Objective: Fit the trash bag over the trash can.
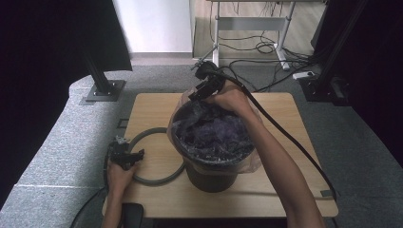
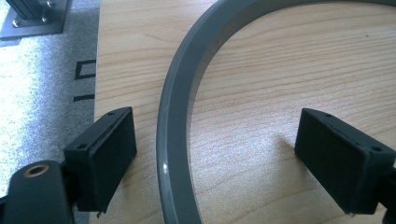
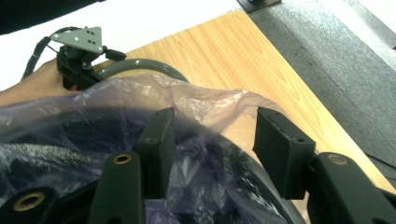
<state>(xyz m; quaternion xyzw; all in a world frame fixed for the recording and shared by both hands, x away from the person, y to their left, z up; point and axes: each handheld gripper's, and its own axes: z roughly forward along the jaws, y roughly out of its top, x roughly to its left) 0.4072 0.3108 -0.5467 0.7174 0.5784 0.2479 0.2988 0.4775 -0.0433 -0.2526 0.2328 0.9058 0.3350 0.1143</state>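
Bin (image 1: pixel 209 178) mid-table, bag (image 1: pixel 214 135) draped over rim, not yet clamped. Ring (image 1: pixel 142 178) flat on table left of bin, still to fit. Right gripper (image 1: pixel 202 92) at far rim, jaws half open, empty. Left gripper (image 1: pixel 127 156) wide open, straddling ring, no grip.

No text, label, brand, number or sign can be read anywhere.

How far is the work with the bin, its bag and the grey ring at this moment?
Done: the plastic bag lines the dark bin, its edge folded over the rim. In hand: the right hand-held gripper hovers open over the bag's edge. Left: the grey ring lies on the table, between the open jaws of the left hand-held gripper, not gripped.
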